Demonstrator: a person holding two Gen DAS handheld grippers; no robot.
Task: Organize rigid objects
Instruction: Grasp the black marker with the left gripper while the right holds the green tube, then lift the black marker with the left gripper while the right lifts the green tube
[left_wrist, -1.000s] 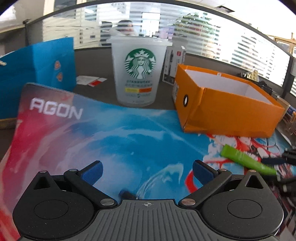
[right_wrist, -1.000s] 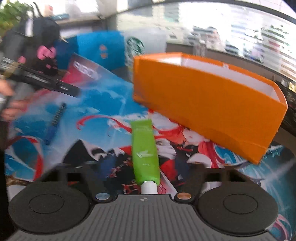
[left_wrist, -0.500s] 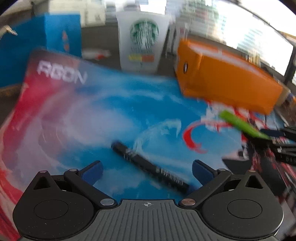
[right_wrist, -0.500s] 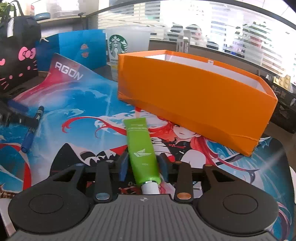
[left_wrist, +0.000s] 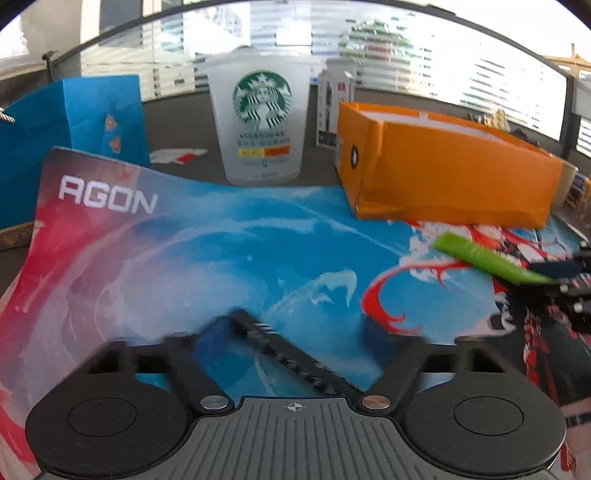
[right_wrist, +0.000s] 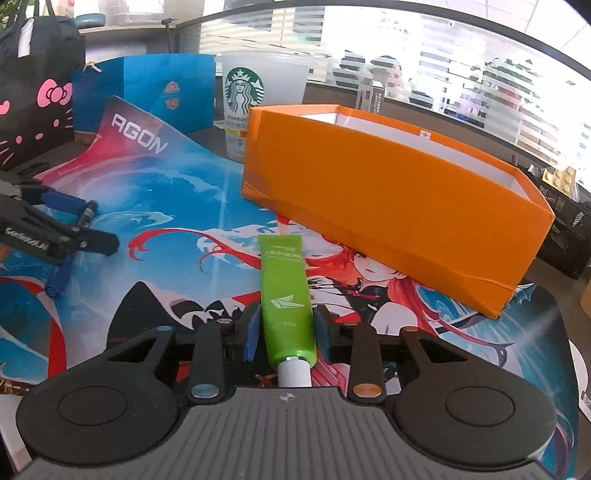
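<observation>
The right gripper sits low over the printed AGON desk mat, its blue pads drawn in narrow on either side of a green tube. The jaws have just been closing; the pads stand right against the tube's flanks near its white cap, though whether they actually press it I cannot tell. The tube lies flat on the mat, its crimped end pointing toward the open orange box just beyond it.

Over to the left, the left gripper hangs above a dark blue pen that lies slantwise on the mat. Its jaws have just been closing too and are blurred, with the pen between them and a clear gap on each side, so it grips nothing.

Behind the mat on the surface stand a frosted Starbucks cup and a blue paper bag; a black bag with a pink bow sits at the far left.
</observation>
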